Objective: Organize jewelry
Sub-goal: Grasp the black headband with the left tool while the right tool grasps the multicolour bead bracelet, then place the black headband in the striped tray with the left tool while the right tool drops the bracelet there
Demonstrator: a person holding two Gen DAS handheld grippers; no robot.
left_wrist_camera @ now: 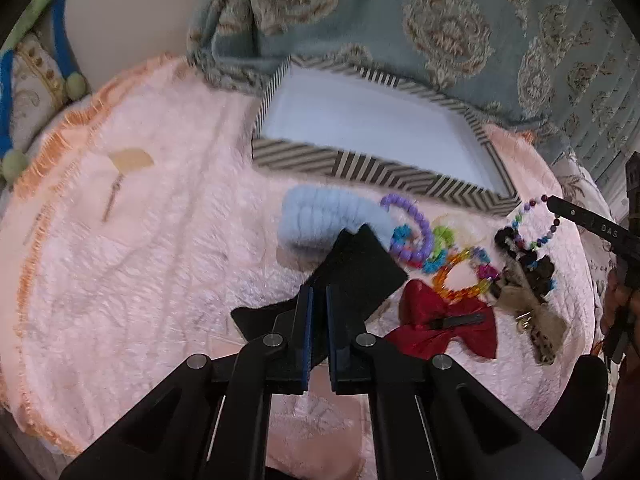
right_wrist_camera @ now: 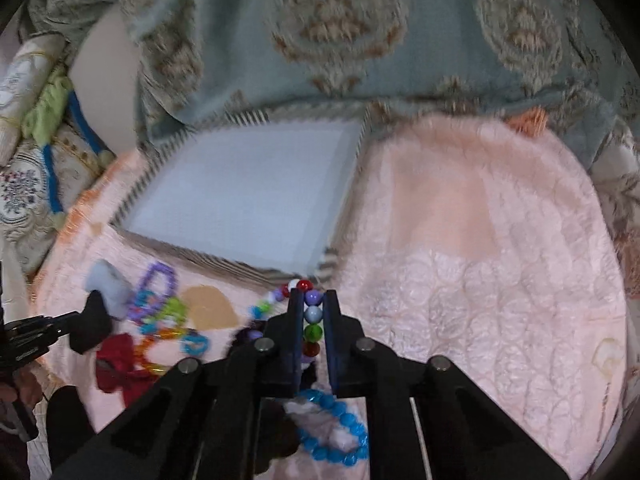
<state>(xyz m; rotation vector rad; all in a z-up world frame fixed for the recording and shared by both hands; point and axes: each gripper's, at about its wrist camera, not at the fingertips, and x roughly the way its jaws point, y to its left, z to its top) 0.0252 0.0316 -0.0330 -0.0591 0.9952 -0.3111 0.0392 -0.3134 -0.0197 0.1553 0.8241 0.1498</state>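
Observation:
A striped box (left_wrist_camera: 360, 168) with a white inside lies open on the pink cloth (left_wrist_camera: 140, 260); it shows in the right wrist view (right_wrist_camera: 248, 208) too. My left gripper (left_wrist_camera: 318, 296) is shut on a black cloth piece (left_wrist_camera: 356, 272), next to a light blue scrunchie (left_wrist_camera: 320, 216). My right gripper (right_wrist_camera: 312, 300) is shut on a multicoloured bead bracelet (right_wrist_camera: 313, 320), just in front of the box's near corner; it shows in the left wrist view (left_wrist_camera: 536, 220). A purple bead bracelet (left_wrist_camera: 416, 224), an orange bead bracelet (left_wrist_camera: 460, 276), a red bow (left_wrist_camera: 444, 320) and a tan bow (left_wrist_camera: 528, 308) lie between the grippers.
A blue bead bracelet (right_wrist_camera: 336, 428) lies under my right gripper. A blue patterned blanket (left_wrist_camera: 440, 20) rises behind the box. A small fan-shaped hairpin (left_wrist_camera: 128, 164) lies at the left of the cloth. Cushions (left_wrist_camera: 28, 80) sit at the far left.

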